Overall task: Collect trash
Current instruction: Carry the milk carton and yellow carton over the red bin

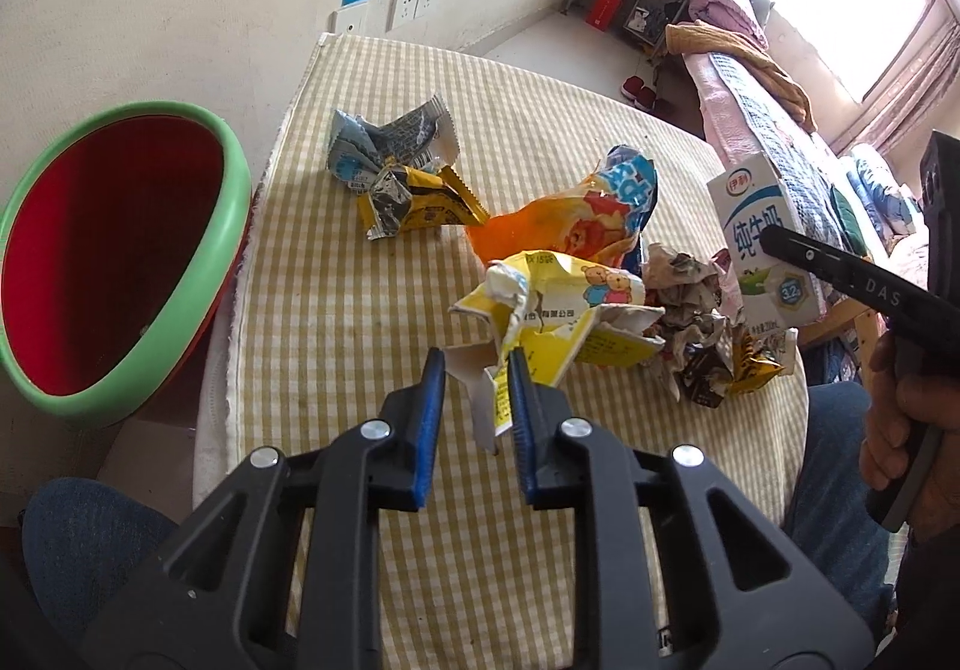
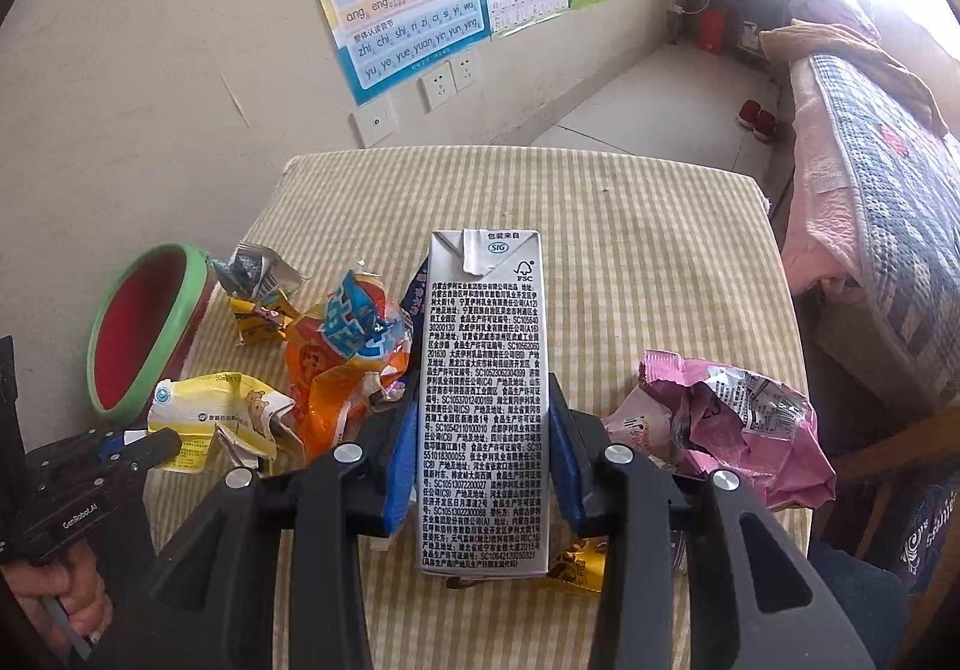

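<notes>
The bench [image 1: 336, 322] wears a soft yellow-and-white checked cloth with a frayed, quilted edge, and crumpled trash lies scattered over it. The left gripper [image 1: 477, 370] has its blue-padded jaws pinching a torn flap of a yellow paper packet [image 1: 558, 310] printed with cartoon bears, creased and ripped open, still resting on the cloth. Behind it lies one glossy orange plastic bag [image 1: 570, 226] with a blue top, and farther back a blue-grey foil wrapper [image 1: 390, 139] touches a small yellow foil wrapper [image 1: 420, 202], both with sawtooth seals. To the right sits a wad of crumpled printed paper [image 1: 690, 298]. The right gripper [image 2: 483, 430] has its jaws pressed against the two narrow sides of one rectangular milk carton [image 2: 483, 400], a smooth silver-grey box dense with small black print, held upright. Beside it lies one crinkled pink foil bag [image 2: 732, 424]. At the bench's left edge stands one round plastic bin [image 1: 234, 202], green-rimmed and red inside.
</notes>
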